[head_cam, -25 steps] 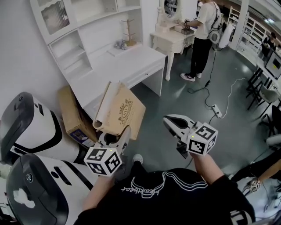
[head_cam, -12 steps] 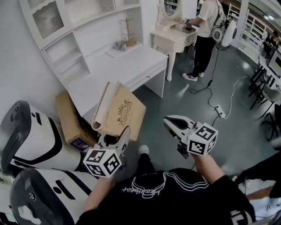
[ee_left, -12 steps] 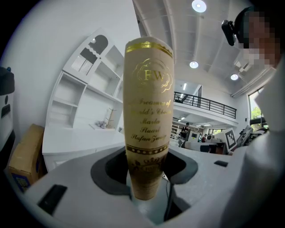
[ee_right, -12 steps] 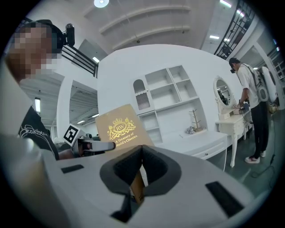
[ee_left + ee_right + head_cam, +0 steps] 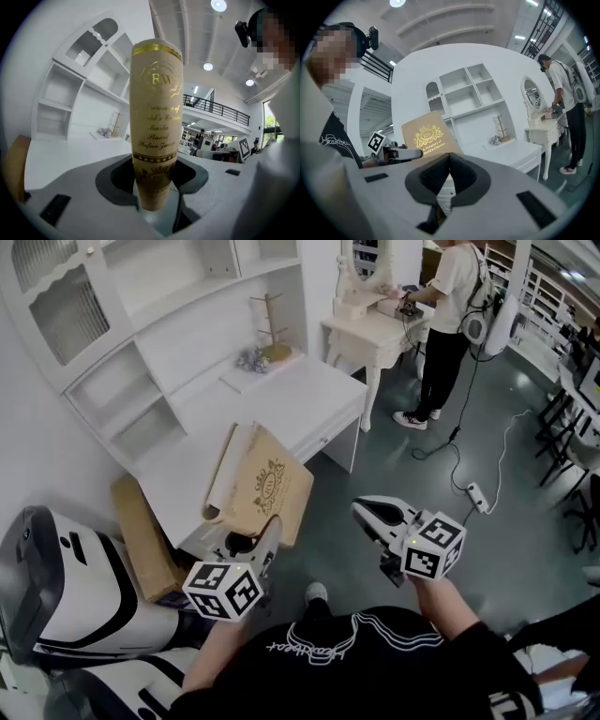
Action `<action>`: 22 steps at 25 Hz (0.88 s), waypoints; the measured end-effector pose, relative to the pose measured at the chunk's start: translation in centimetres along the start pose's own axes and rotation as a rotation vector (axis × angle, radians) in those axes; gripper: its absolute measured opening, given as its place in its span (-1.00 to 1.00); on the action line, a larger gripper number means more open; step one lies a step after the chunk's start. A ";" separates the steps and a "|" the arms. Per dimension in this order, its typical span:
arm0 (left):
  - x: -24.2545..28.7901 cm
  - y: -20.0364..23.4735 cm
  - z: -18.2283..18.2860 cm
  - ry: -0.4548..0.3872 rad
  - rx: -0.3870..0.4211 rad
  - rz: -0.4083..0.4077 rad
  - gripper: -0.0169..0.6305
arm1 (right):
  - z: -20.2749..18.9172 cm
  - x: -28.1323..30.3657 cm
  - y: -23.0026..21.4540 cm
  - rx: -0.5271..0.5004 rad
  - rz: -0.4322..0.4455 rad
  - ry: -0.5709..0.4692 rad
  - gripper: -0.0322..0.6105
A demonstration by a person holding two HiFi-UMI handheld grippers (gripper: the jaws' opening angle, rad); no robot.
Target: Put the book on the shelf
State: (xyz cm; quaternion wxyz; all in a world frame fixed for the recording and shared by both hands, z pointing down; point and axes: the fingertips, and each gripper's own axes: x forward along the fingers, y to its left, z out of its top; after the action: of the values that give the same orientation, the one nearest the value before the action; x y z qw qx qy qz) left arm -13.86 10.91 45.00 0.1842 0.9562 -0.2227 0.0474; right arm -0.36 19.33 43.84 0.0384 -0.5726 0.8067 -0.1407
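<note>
- The left claw [image 5: 250,542] pinches the tan book [image 5: 269,486] at its bottom end.
- The right claw [image 5: 374,513] is pressed together, empty.
- The book seems to hang over the white worktop [image 5: 291,388] edge.

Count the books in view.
1: the book, held upright in the left gripper. None shows on the shelves; others may be hidden.

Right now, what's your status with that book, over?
Left tongs clamped on book. Right tongs shut, empty. Book not yet on shelf. No blocker seen.
</note>
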 end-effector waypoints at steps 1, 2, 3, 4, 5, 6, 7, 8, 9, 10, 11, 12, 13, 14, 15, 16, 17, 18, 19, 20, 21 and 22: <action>1.3 1.1 0.8 0.006 0.010 0.008 -0.34 | 0.8 1.4 -1.0 0.001 0.006 0.000 -0.89; 2.5 2.1 1.7 0.008 0.019 0.016 -0.34 | 1.6 2.9 -1.9 0.000 0.013 0.001 -0.89; 3.6 3.3 2.6 0.006 0.025 0.021 -0.34 | 2.3 4.4 -2.8 -0.004 0.020 0.003 -0.89; 4.6 4.4 3.6 0.001 0.027 0.024 -0.34 | 3.0 6.0 -3.7 -0.010 0.025 0.006 -0.89; 5.7 5.6 4.6 -0.003 0.026 0.026 -0.34 | 3.7 7.7 -4.6 -0.015 0.029 0.009 -0.89; 6.7 6.8 5.6 -0.007 0.024 0.028 -0.34 | 4.4 9.4 -5.5 -0.020 0.034 0.011 -0.89; 7.7 8.0 6.5 -0.010 0.023 0.032 -0.34 | 5.1 11.0 -6.4 -0.025 0.039 0.012 -0.89; 8.6 9.0 7.2 -0.012 0.023 0.037 -0.34 | 5.7 12.3 -7.1 -0.032 0.046 0.012 -0.89; 9.3 9.8 7.7 -0.016 0.024 0.044 -0.34 | 6.1 13.3 -7.7 -0.044 0.054 0.012 -0.89; 9.8 10.4 8.1 -0.022 0.023 0.050 -0.34 | 6.5 14.0 -8.1 -0.058 0.061 0.011 -0.89; 10.1 10.8 8.5 -0.028 0.023 0.056 -0.34 | 6.8 14.6 -8.5 -0.069 0.068 0.007 -0.89; 10.3 11.2 8.8 -0.033 0.024 0.063 -0.34 | 7.2 15.1 -8.7 -0.075 0.075 0.002 -0.89; 10.5 11.8 9.3 -0.036 0.027 0.070 -0.34 | 7.6 15.8 -8.9 -0.077 0.082 -0.005 -0.89; 10.8 12.5 10.0 -0.039 0.032 0.077 -0.34 | 8.2 16.6 -9.2 -0.076 0.088 -0.011 -0.89; 11.1 13.3 10.7 -0.041 0.038 0.082 -0.34 | 8.8 17.5 -9.4 -0.079 0.093 -0.016 -0.89; 11.5 13.9 11.4 -0.045 0.045 0.088 -0.34 | 9.3 18.3 -9.6 -0.085 0.099 -0.019 -0.89; 11.8 14.5 12.0 -0.049 0.052 0.092 -0.34 | 9.8 19.0 -9.8 -0.093 0.106 -0.022 -0.89; 12.0 14.9 12.6 -0.055 0.058 0.097 -0.34 | 10.2 19.7 -10.0 -0.101 0.115 -0.026 -0.89; 12.3 15.2 13.0 -0.062 0.064 0.102 -0.34 | 10.6 20.2 -10.1 -0.108 0.124 -0.030 -0.89; 12.5 15.6 13.4 -0.069 0.069 0.109 -0.34 | 10.8 20.9 -10.3 -0.114 0.134 -0.033 -0.89; 12.7 16.0 13.8 -0.074 0.073 0.117 -0.34 | 11.1 21.5 -10.5 -0.118 0.144 -0.035 -0.89; 12.9 16.5 14.1 -0.080 0.075 0.126 -0.34 | 11.2 22.2 -10.7 -0.122 0.155 -0.036 -0.89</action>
State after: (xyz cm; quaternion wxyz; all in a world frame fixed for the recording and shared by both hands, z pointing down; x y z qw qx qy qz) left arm -9.48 -13.33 39.57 0.1359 0.9477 -0.2875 0.0291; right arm 4.38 -6.71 38.18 0.0289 -0.5121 0.8550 -0.0774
